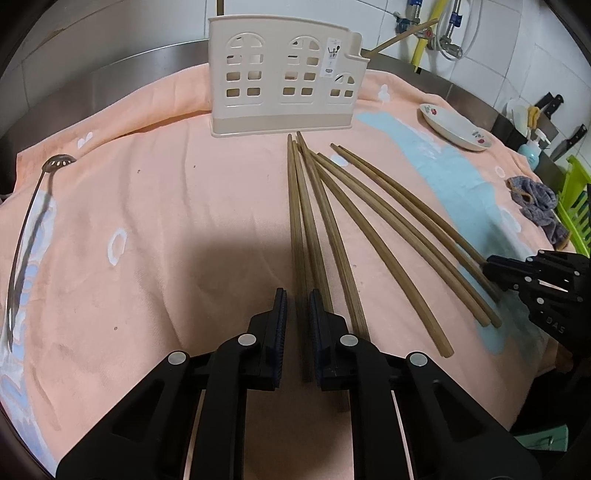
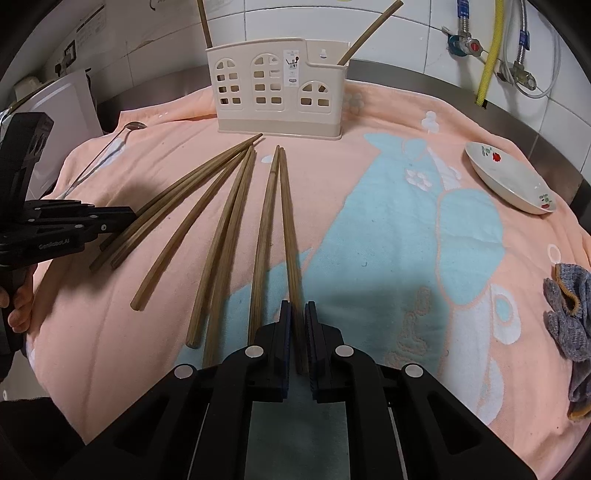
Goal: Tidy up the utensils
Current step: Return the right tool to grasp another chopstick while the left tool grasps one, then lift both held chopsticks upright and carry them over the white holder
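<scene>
Several wooden chopsticks lie fanned on a peach towel, also in the right wrist view. A cream utensil holder stands behind them with two chopsticks standing in it. My left gripper is nearly shut around the near end of the leftmost chopstick; it shows from the side in the right wrist view. My right gripper is nearly shut around the rightmost chopstick; its fingertips show at the fan's right end.
A metal slotted spoon lies at the towel's left edge. A white floral dish sits at the right, a grey cloth nearer. Pipes and tiled wall stand behind. Knives and a green rack are at the far right.
</scene>
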Demonstrator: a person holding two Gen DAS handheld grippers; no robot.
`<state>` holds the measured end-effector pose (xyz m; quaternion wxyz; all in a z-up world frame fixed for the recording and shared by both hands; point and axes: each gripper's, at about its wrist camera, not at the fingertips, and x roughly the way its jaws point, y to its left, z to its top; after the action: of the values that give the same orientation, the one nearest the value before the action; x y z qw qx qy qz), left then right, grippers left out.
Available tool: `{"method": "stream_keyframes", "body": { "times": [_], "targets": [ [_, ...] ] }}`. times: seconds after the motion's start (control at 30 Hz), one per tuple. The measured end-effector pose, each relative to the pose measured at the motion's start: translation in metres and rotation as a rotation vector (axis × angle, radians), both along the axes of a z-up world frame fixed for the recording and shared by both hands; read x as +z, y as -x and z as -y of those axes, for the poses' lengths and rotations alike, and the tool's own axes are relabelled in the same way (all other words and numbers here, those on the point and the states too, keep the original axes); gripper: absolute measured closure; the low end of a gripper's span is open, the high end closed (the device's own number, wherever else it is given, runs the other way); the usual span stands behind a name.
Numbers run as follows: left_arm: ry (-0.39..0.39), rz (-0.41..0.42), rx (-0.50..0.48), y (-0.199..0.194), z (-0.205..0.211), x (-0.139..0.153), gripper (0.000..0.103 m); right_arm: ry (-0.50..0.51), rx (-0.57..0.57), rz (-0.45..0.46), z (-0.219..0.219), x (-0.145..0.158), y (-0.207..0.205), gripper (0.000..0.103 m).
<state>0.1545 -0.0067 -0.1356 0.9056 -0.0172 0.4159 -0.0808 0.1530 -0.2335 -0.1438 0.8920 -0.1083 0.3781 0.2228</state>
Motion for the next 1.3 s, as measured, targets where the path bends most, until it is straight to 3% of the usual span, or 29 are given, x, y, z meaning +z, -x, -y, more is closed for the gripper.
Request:
{"method": "stream_keyframes", "body": {
  "times": [0.33, 0.6, 0.8, 1.3],
  "targets": [
    [-0.02, 0.013, 0.003, 0.0, 0.004, -0.001, 0.091, 0.001, -0.001, 0.023, -0.001, -0.002, 0.0, 0.095],
    [-0.022, 0.022, 0.022, 0.002, 0.002, 0.001, 0.097, -0.012, 0.0, 0.032, -0.001, 0.004, 0.004, 0.096],
    [-0.014, 0.058, 0.021, 0.008, -0.003, 0.015, 0.097, -0.049, 0.014, 0.086, -0.001, 0.032, 0.01, 0.096],
    [0.003, 0.271, 0.002, 0.027, -0.006, 0.093, 0.097, -0.122, 0.082, 0.233, -0.017, 0.121, 0.006, 0.096]
  ]
}}
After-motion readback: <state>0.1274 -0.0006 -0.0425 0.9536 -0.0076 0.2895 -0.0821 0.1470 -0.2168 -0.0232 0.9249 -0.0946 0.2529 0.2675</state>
